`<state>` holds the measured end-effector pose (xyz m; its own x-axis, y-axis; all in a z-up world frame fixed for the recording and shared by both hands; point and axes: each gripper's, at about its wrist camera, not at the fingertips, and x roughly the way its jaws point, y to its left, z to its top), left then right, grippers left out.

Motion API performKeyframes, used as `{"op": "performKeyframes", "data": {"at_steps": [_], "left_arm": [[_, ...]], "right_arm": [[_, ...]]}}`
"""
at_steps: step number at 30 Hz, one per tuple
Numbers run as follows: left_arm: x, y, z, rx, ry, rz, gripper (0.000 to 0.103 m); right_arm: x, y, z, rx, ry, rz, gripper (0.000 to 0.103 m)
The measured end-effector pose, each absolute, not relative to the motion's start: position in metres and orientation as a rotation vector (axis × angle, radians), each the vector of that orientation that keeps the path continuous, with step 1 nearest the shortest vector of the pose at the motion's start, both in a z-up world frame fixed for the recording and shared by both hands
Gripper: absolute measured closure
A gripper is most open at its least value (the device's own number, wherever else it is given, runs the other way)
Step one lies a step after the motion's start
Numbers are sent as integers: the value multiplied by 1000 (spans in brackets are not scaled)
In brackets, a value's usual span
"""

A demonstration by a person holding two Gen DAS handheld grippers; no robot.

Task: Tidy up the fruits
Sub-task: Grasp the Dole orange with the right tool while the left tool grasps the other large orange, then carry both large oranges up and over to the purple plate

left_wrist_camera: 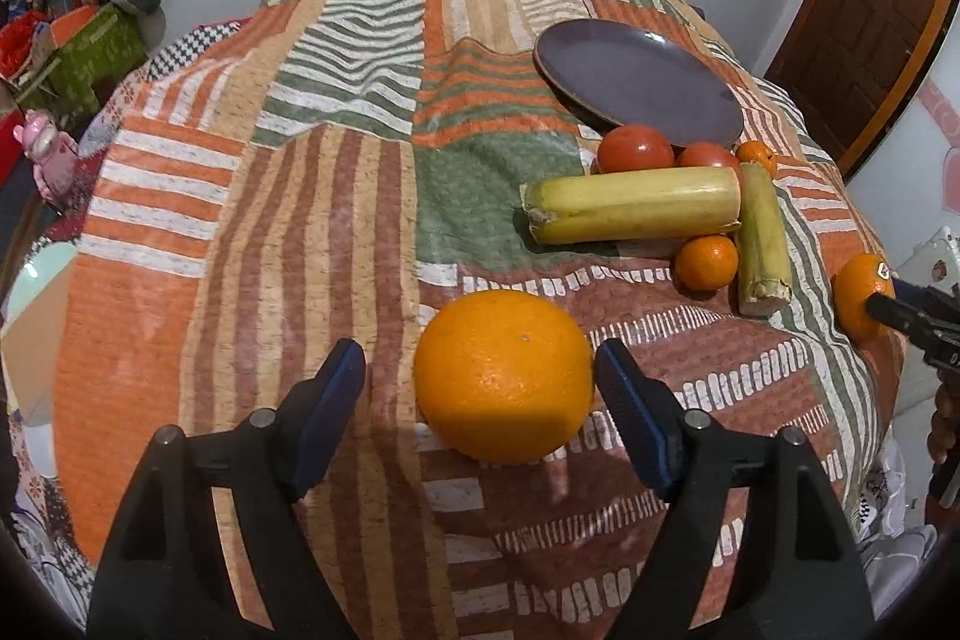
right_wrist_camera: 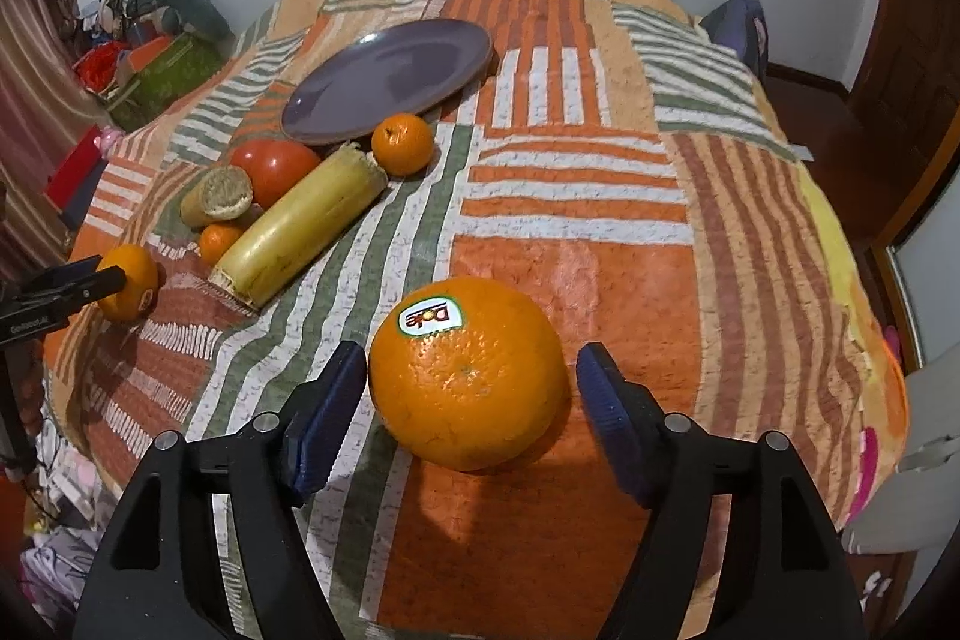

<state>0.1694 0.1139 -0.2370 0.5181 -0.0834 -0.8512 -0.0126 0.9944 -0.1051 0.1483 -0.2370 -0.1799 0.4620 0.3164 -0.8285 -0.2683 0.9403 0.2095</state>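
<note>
Woven patchwork blanket (left_wrist_camera: 336, 196); round dimpled orange (left_wrist_camera: 504, 376) between ribbed left claw (left_wrist_camera: 480, 358) pads.

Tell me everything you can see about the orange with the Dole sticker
The stickered orange is large, round and bright with dimpled peel and a white Dole label on its upper side. It sits on the striped patchwork cloth, between the open fingers of the right gripper; the left finger looks to be touching it, the other stands clear.

black gripper (left_wrist_camera: 480, 370), ribbed blue pads (left_wrist_camera: 630, 418), silver screws.
</note>
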Motion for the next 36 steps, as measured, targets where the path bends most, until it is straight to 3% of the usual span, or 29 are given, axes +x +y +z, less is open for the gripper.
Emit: {"op": "performKeyframes", "data": {"at_steps": [12,16,36], "left_arm": [[182,104,-255,-81,1043,-52,24],[181,97,-253,-33,1028,-52,37],[169,94,-224,-62,971,-58,38]], "right_arm": [[154,-235,-193,79,1053,381,34],[154,-238,-193,105,1046,374,35],[153,-236,-163,112,952,379,35]]}}
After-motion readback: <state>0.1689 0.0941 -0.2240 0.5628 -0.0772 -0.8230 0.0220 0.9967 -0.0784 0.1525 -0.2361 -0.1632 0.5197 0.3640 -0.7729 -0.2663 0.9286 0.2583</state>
